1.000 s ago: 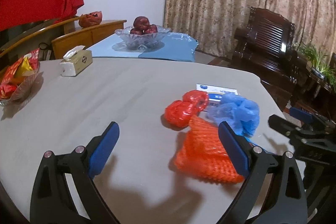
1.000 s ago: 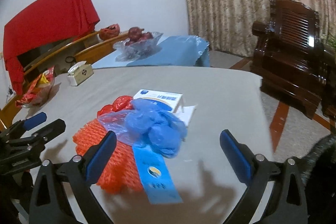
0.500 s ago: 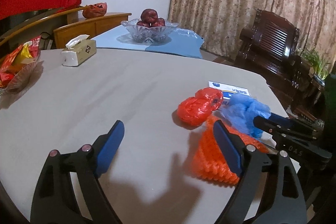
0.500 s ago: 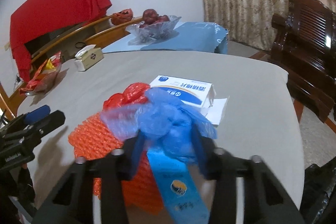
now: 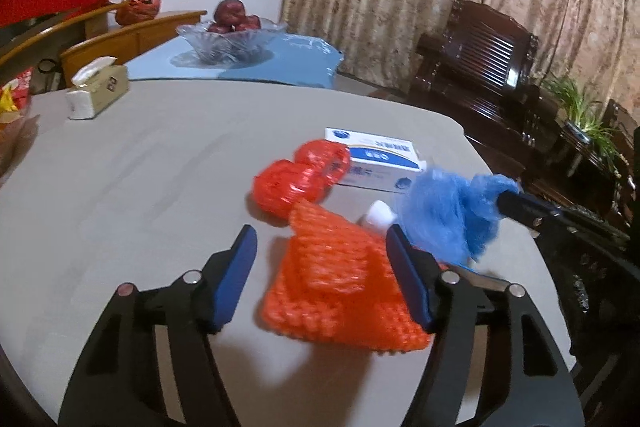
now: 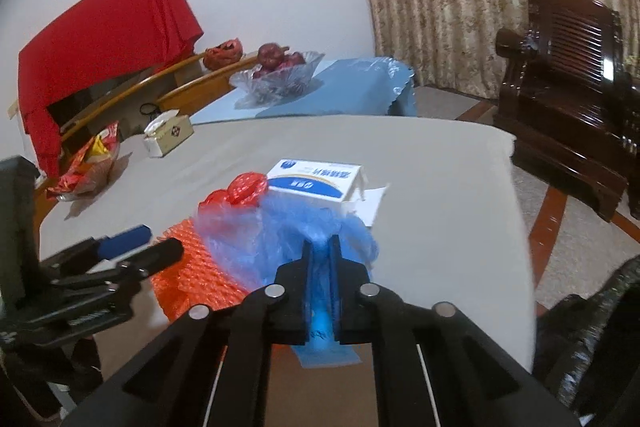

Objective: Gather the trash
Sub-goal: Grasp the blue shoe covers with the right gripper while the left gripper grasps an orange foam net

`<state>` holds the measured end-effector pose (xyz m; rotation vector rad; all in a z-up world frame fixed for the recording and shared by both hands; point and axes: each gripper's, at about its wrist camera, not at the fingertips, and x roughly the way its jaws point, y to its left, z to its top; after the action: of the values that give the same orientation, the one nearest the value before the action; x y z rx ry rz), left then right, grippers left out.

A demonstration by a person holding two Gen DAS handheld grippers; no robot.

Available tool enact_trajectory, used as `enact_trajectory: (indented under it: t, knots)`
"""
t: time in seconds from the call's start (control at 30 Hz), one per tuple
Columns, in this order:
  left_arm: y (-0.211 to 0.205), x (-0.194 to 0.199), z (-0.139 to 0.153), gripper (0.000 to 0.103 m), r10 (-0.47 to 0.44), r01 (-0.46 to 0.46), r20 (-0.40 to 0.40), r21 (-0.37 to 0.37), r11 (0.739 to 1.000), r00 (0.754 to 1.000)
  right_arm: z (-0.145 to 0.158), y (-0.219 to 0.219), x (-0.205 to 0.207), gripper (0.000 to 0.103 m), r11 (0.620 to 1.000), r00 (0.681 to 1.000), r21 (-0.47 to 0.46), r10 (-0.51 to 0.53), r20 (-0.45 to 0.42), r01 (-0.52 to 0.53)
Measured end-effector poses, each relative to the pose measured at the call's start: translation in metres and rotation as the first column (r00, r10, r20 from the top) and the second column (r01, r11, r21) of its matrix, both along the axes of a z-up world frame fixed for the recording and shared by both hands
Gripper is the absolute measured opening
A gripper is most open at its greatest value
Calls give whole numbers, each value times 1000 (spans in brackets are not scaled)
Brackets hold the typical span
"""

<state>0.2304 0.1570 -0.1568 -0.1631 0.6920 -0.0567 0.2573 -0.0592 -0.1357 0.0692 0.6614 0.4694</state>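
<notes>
Ahead of both your claws spreads the grey table (image 5: 140,163), with the trash bunched near its close edge. The biggest piece is the orange foam net (image 5: 336,283), lying flat between the pads of your left gripper (image 5: 320,279); its jaws are closing, but the blue pads are apart from the net on both sides, so nothing is gripped yet. Your right gripper (image 6: 321,261) is clamped tight on the crumpled blue plastic bag (image 6: 288,235), which bulges out just beyond its fingertips and partly covers the net to their left. Beyond the bag, straight ahead of the right claw, lies the white and blue box (image 6: 316,181) on a sheet of paper. Just left of the box, touching it, sits the crumpled red wrapper (image 6: 240,189), ahead of the left claw past the far edge of the net. A flat blue packet (image 6: 326,351) shows under the right claw's jaws. A small white piece (image 5: 378,214) lies just beyond the left claw's right pad; what it is cannot be told.
</notes>
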Motion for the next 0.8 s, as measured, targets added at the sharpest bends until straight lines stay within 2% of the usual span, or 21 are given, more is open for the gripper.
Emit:
enact_trajectory:
  t: [0.1, 0.17, 0.33, 0.57, 0.8]
  knots:
    - [-5, 4, -4, 49, -22, 22, -19, -15, 1000, 1000, 6, -11, -6, 7, 1000, 1000, -3, -21, 11, 21]
    - [-8, 7, -6, 34, -32, 31, -29, -17, 999, 999, 7, -14, -8, 7, 1000, 1000, -5, -28, 12, 28]
    - [-15, 6, -5, 17, -37, 37, -19, -2, 999, 999, 6, -19, -14, 7, 999, 999, -13, -37, 5, 37]
    - [-13, -5, 15, 12, -28, 29, 38, -30, 999, 999, 10, -24, -23, 7, 999, 999, -3, -40, 8, 40]
    - [-18, -13, 39, 12, -47, 50, 79, -40, 998, 996, 34, -32, -31, 7, 999, 997, 23, -40, 60, 39]
